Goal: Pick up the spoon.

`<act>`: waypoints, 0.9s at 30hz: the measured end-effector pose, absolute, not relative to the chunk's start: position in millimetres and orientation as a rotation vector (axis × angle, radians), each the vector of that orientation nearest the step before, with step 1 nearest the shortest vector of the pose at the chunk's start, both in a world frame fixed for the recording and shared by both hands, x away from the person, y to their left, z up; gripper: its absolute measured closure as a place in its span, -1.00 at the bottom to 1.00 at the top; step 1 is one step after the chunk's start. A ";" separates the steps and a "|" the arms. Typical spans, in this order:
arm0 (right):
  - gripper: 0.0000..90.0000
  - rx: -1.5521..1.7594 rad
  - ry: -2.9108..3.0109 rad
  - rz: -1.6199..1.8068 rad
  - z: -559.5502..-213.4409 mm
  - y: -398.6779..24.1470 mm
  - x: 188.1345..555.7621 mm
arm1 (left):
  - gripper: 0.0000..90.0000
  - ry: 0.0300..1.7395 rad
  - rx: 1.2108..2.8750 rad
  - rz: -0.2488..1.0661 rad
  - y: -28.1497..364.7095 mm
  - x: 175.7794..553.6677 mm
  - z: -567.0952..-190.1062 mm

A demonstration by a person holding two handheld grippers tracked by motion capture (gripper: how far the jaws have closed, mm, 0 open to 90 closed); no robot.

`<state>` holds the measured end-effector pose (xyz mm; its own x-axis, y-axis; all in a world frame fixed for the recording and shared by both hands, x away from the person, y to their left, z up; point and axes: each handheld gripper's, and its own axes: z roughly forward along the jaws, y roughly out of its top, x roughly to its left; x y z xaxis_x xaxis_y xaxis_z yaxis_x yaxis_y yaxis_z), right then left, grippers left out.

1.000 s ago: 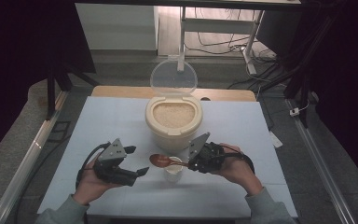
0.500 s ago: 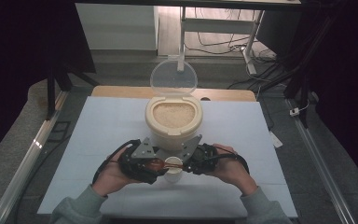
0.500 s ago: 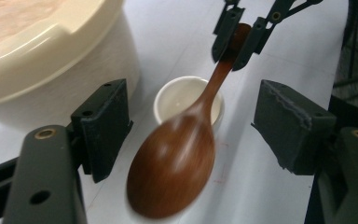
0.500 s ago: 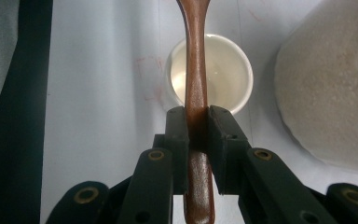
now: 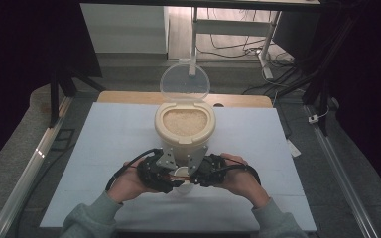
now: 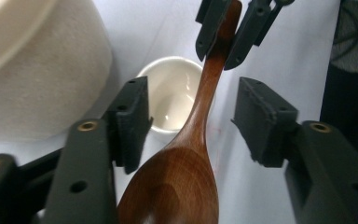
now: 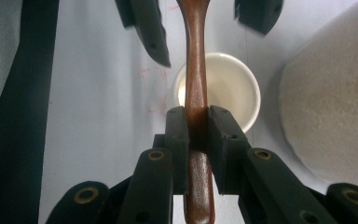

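Brown wooden spoon [image 6: 182, 177], white cup [image 6: 172, 100]

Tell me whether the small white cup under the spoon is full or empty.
Empty. In the left gripper view the small white cup shows its bare glossy inside, with no rice; the wooden spoon passes above it.

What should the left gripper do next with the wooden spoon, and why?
Probably finish closing on the wooden spoon. The left gripper has just been closing, yet its pads stand apart from the spoon between them. The right gripper clamps the handle above the small white cup.
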<state>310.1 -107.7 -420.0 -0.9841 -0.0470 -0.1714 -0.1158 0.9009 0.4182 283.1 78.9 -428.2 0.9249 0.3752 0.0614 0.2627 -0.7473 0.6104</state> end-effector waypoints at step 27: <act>0.70 -0.283 2.841 0.634 -414.7 -92.4 295.9 | 0.74 0.304 2.583 0.260 70.9 275.5 -436.4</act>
